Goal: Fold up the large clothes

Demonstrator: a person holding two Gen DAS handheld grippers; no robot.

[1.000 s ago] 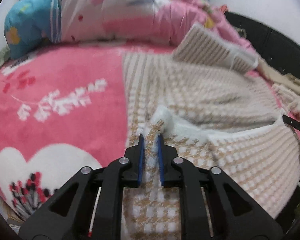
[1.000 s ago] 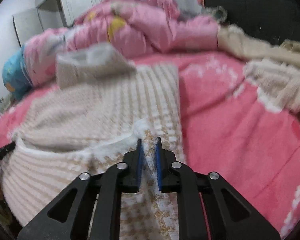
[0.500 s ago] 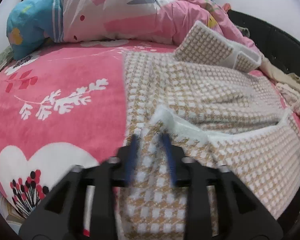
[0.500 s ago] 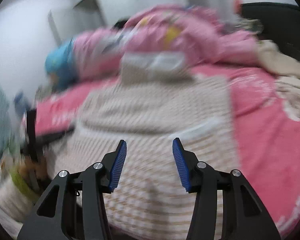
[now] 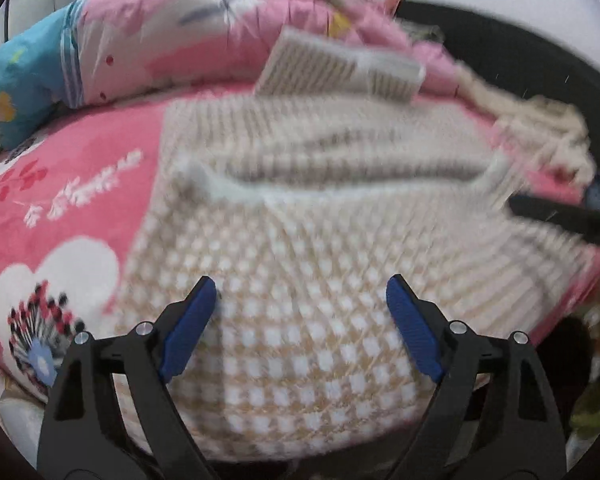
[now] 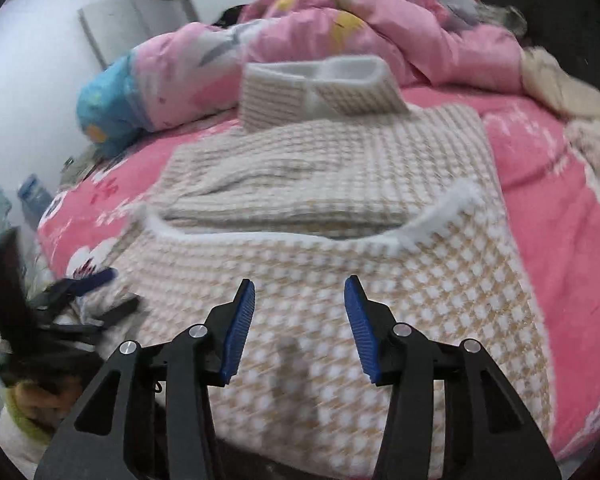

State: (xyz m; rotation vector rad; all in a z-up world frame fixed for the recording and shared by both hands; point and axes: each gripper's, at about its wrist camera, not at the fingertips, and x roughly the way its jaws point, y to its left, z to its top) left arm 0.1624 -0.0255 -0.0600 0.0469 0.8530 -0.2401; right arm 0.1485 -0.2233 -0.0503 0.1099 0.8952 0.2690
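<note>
A large beige-and-white checked fleece garment (image 5: pixel 300 264) lies spread on the pink bed, its lower part folded up with a white fleece edge across the middle. It also shows in the right wrist view (image 6: pixel 340 184), collar at the far end. My left gripper (image 5: pixel 300 300) is open and empty above the garment's near part. My right gripper (image 6: pixel 299 304) is open and empty above the folded lower part. The left gripper (image 6: pixel 80 292) shows blurred at the left edge of the right wrist view. The left wrist view is motion-blurred.
A pink bedspread (image 5: pixel 60 184) with white flowers covers the bed. A bunched pink quilt (image 6: pixel 340 28) and a blue pillow (image 5: pixel 28 76) lie at the far end. Cream fabric (image 6: pixel 560 80) lies at the right. A dark headboard (image 5: pixel 520 64) stands behind.
Both grippers were shut on the garment's white-edged hem a second ago. They have let go, opened wide and pulled back toward the near edge of the bed.
</note>
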